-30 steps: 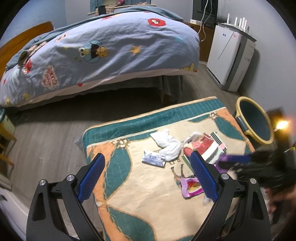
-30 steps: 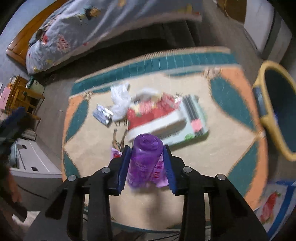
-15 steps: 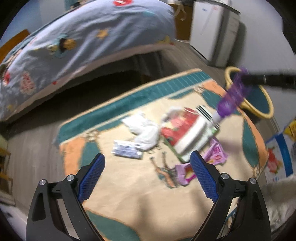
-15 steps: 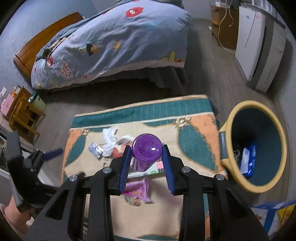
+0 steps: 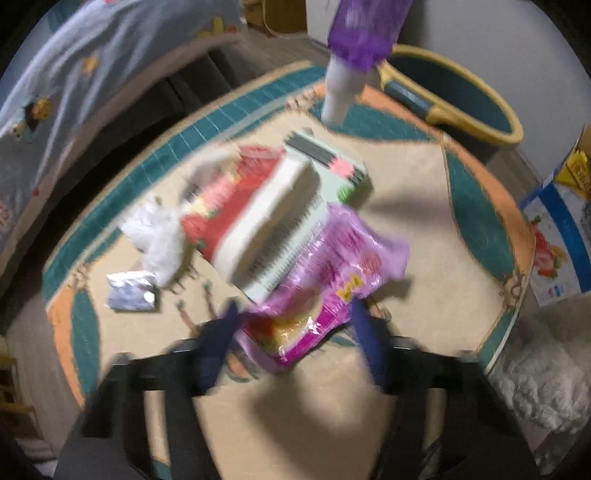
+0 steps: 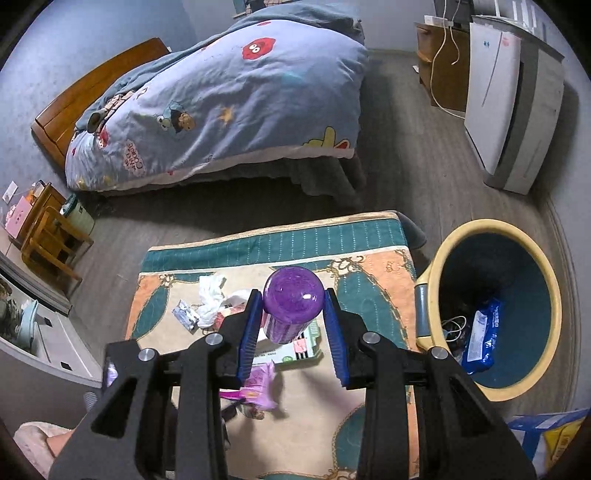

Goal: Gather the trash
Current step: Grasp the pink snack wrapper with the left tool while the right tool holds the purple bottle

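My left gripper points down over the patterned cloth. Its jaws are closing on a pink snack wrapper, and both blue pads touch the wrapper's edges; the view is blurred. Beyond lie a red and white package on a striped booklet, a white tissue and a silver foil wrapper. My right gripper is shut on a purple bottle, held in the air left of the yellow-rimmed bin. The same bottle hangs cap down in the left wrist view.
The bin holds a blue packet and cords. A bed with a blue quilt stands beyond the cloth, a white appliance at far right. A blue carton sits right of the cloth, a wooden chair at left.
My left gripper dropped onto the pink wrapper and its wide jaws narrowed around it. My right gripper lifted the purple bottle off the cloth and carried it toward the bin.
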{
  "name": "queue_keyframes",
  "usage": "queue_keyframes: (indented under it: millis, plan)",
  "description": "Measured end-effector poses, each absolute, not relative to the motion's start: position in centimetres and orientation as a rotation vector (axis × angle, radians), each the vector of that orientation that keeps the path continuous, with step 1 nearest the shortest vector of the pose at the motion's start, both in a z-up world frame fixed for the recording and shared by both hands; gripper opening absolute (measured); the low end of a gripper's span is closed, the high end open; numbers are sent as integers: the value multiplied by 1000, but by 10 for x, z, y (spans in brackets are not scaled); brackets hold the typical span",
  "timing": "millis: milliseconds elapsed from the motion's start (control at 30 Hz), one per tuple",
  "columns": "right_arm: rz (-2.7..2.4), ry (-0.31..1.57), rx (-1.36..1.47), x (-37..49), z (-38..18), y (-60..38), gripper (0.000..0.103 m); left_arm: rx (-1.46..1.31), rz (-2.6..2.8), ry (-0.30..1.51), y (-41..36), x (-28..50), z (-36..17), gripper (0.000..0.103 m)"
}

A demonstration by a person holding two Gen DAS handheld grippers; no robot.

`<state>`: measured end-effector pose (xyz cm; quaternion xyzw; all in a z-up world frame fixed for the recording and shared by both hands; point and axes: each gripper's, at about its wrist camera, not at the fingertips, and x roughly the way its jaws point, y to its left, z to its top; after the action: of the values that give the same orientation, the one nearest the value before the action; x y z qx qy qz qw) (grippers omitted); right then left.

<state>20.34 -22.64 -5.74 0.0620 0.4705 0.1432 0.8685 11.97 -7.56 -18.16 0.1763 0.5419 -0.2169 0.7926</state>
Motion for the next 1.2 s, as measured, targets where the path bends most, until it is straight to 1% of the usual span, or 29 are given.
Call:
queue_keyframes:
  millis: [33, 67, 100, 200, 367, 433, 467, 533, 567, 600, 633, 733, 1000, 1200]
  plan:
    - [298, 984, 127, 203, -57, -229, 33, 387, -478, 1189, -78, 119, -186, 21]
    - [294, 982, 126, 204, -57, -232, 33, 394, -493, 1200, -80, 119, -187, 7]
    - [289, 980, 127, 204, -57, -236, 33, 400, -504, 1201, -81, 118, -186, 3]
    - [270, 977, 153, 207, -56, -249, 33, 377, -529, 1169, -86, 117, -175, 1]
    - [248, 960, 209, 212, -51, -270, 33, 327, -562, 1116, -91, 119, -155, 1]
    - [240, 952, 230, 212, -49, -277, 33, 332, -578, 1117, -96, 120, -155, 1]
    - [239, 952, 237, 212, -49, -279, 33, 347, -567, 1120, -100, 119, -158, 1]
    - [239, 954, 248, 212, -49, -282, 33, 380, -545, 1133, -104, 118, -166, 14]
    - [238, 952, 248, 211, -48, -283, 33, 393, -537, 1142, -106, 117, -171, 29]
    - [238, 951, 248, 211, -48, -283, 33, 411, -527, 1146, -109, 117, -175, 41]
    - [239, 949, 247, 211, -48, -284, 33, 422, -522, 1149, -109, 117, -177, 43]
    - [242, 953, 241, 210, -48, -284, 33, 440, -495, 1168, -109, 121, -187, 43]
    - [238, 961, 258, 209, -49, -301, 32, 319, -600, 1222, -118, 124, -190, 43]
    - [237, 955, 268, 208, -48, -310, 32, 359, -545, 1218, -124, 133, -196, 45]
